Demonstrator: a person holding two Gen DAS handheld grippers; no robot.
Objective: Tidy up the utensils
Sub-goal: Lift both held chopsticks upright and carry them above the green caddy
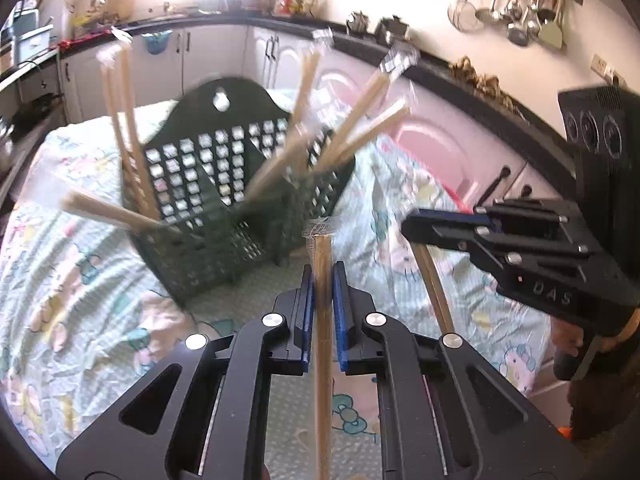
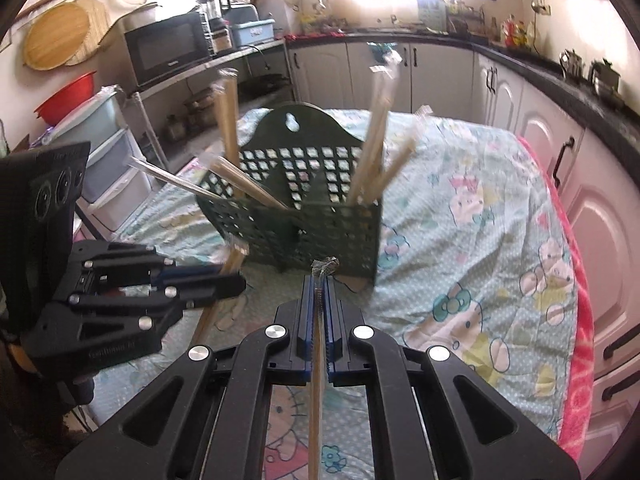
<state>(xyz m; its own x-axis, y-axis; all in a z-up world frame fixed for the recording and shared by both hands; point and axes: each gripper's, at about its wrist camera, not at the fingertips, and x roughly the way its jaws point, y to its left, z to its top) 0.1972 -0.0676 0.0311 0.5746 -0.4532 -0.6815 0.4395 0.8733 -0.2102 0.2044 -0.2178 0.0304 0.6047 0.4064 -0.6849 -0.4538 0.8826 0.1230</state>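
Note:
A dark green lattice utensil holder stands on the cloth-covered table, with several wrapped chopstick pairs leaning out of its compartments. My left gripper is shut on a wrapped chopstick pair, held upright just in front of the holder. My right gripper is shut on another wrapped chopstick pair, also close in front of the holder. The right gripper shows in the left wrist view with its pair hanging below. The left gripper shows in the right wrist view.
The table carries a pale blue cartoon-print cloth. Kitchen cabinets and a dark counter ring the table. A microwave and plastic drawers stand at the left. Hanging ladles are on the wall.

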